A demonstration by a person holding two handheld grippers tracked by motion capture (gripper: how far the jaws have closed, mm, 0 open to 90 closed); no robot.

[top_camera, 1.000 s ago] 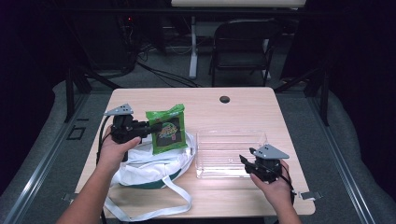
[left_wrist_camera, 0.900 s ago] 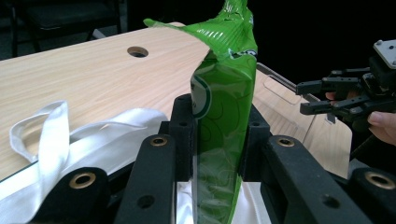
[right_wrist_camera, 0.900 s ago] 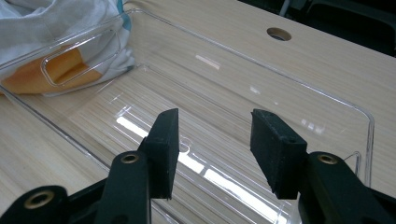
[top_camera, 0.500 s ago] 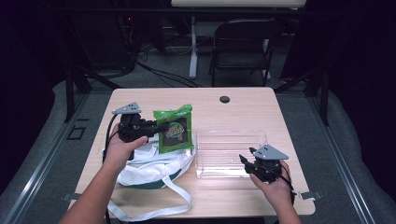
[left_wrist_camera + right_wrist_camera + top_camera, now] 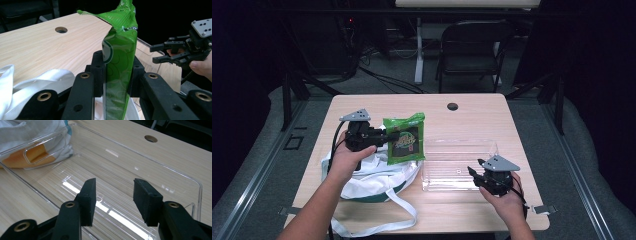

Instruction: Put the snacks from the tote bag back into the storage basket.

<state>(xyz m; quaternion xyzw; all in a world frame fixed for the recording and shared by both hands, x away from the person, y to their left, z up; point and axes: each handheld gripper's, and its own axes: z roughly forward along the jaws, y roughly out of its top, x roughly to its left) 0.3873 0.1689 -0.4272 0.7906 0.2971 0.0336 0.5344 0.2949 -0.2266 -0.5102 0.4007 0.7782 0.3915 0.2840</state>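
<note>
Glossy green foil snack bag (image 5: pixel 404 139), clear smooth plastic tray (image 5: pixel 458 162), white cloth tote bag (image 5: pixel 374 177), matt pale wood-grain table (image 5: pixel 472 112).

High view above table (image 5: pixel 462 120) looking forward-down, two gripper views close and low, sharing clear tray (image 5: pixel 459 150)

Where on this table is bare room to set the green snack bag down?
Inside the clear plastic bin, and on bare wood between it and the round cable hole. Crowded on the left: the white cloth tote bag lies under the green snack bag.
</note>
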